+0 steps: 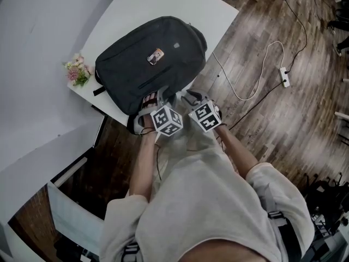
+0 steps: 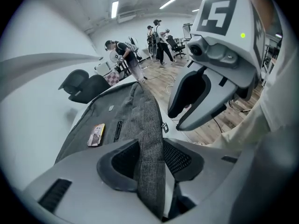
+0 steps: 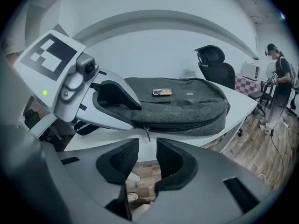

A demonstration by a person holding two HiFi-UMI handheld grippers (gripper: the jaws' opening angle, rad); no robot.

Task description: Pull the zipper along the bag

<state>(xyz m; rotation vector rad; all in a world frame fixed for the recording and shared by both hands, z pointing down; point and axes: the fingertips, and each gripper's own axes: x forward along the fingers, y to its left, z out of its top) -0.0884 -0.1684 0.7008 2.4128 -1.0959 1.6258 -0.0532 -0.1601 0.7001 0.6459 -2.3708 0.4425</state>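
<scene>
At the table (image 1: 163, 4) edge, the left gripper (image 2: 150, 157) is closing its jaws round a fold of the bag (image 1: 147, 59) — the right gripper (image 3: 147, 160) is opening, empty, just short of the zipper pull (image 3: 147, 134).

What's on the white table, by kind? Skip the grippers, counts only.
Backpack: 1
Flower bunch: 1
Small card or patch on top of the backpack: 1
Total: 3
</scene>
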